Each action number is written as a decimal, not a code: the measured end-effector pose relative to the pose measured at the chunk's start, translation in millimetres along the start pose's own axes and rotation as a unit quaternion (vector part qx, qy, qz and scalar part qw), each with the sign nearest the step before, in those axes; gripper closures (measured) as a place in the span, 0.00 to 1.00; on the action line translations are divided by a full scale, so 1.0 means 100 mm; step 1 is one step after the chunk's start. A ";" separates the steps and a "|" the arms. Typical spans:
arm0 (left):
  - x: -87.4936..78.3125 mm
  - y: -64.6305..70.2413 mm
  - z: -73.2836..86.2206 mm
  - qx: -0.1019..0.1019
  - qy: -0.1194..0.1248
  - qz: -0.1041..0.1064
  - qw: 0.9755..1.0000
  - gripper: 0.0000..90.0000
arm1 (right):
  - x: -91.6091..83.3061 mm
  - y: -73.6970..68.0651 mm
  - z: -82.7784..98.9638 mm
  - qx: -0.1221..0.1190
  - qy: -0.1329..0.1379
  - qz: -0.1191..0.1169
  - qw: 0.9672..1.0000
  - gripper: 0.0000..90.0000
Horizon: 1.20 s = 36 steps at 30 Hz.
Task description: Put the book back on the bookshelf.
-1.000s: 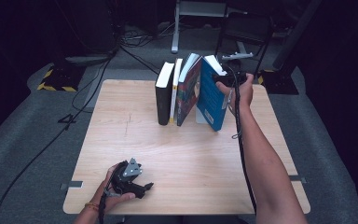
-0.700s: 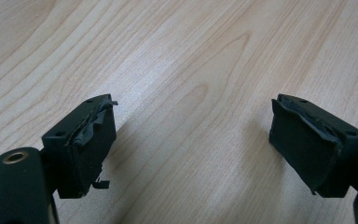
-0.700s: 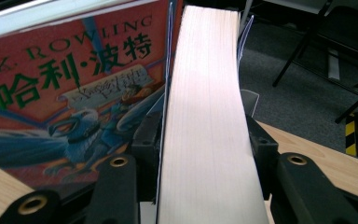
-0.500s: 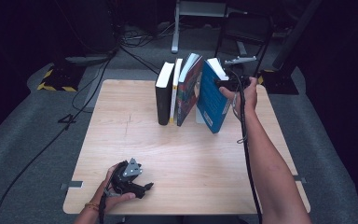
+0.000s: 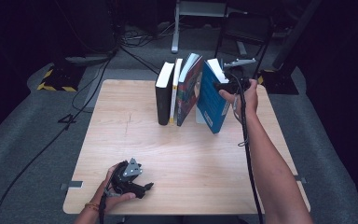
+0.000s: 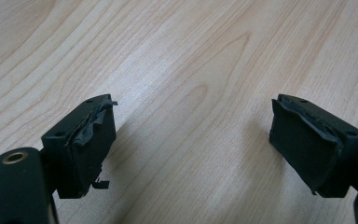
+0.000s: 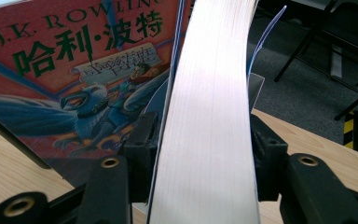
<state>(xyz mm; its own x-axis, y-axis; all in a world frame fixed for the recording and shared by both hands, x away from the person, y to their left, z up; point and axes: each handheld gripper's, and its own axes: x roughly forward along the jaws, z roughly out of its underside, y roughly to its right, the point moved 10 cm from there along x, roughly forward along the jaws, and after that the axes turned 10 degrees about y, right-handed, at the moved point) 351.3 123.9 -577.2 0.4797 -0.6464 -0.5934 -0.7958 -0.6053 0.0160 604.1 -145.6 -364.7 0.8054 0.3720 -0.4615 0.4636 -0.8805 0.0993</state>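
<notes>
Table (image 5: 135, 140): pale wood, bare but for a row of books standing along the far half, well apart from your left hand at the near edge
Row of books: four upright volumes: a black book (image 5: 163, 93) at the left end, a thin yellow-spined book (image 5: 175, 91) touching it, then a red illustrated book (image 5: 189, 88) that tilts toward them
Blue book (image 5: 213, 95): your task's thing, at the right end of the row, spine toward you, long axis running up from the table, top leaning left toward the red illustrated book, foot kicked out to the right
Right gripper (image 5: 224, 85): yours is the nearer tool by far; it comes in level from the right onto the blue book's upper part, so the book lies straight ahead between the jaws
Right jaws: in the right gripper view the page block (image 7: 205, 140) fills the gap between them; they have just been opening, half wide now, and whether the pads press on the covers cannot be told
Left gripper (image 5: 144, 186): resting on the near left of the table, jaws wide, bare wood between the pads (image 6: 93, 149)
Coming move, as judged: it turns on that lean, since a freed book may tip left onto its neighbour
</notes>
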 end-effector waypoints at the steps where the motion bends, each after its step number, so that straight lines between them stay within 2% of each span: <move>1: 0.00 0.00 0.00 0.000 0.000 0.000 1.000 0.16 | -0.01 0.00 0.01 -0.002 -0.003 -0.001 1.000 0.58; 11: 0.00 0.00 0.00 -0.001 -0.001 -0.001 1.000 0.16 | -0.12 -0.05 0.11 -0.029 -0.015 -0.011 0.999 0.52; 19: 0.00 0.00 0.00 -0.001 -0.001 -0.001 1.000 0.16 | -0.21 -0.10 0.19 -0.054 -0.021 -0.022 0.998 0.44; 29: 0.00 0.00 0.00 -0.002 0.000 -0.002 1.000 0.16 | -0.33 -0.14 0.28 -0.078 -0.013 -0.033 0.996 0.35; 36: 0.00 0.00 0.00 -0.002 0.000 -0.002 1.000 0.16 | -0.40 -0.16 0.35 -0.095 -0.014 -0.033 0.995 0.30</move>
<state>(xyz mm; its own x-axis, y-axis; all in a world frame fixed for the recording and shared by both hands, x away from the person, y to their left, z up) 351.5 123.5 -577.3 0.4835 -0.6438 -0.5932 -0.7923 -0.6099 0.0161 551.5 -156.8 -378.2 0.7617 0.4172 -0.4958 0.5786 -0.7823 0.2307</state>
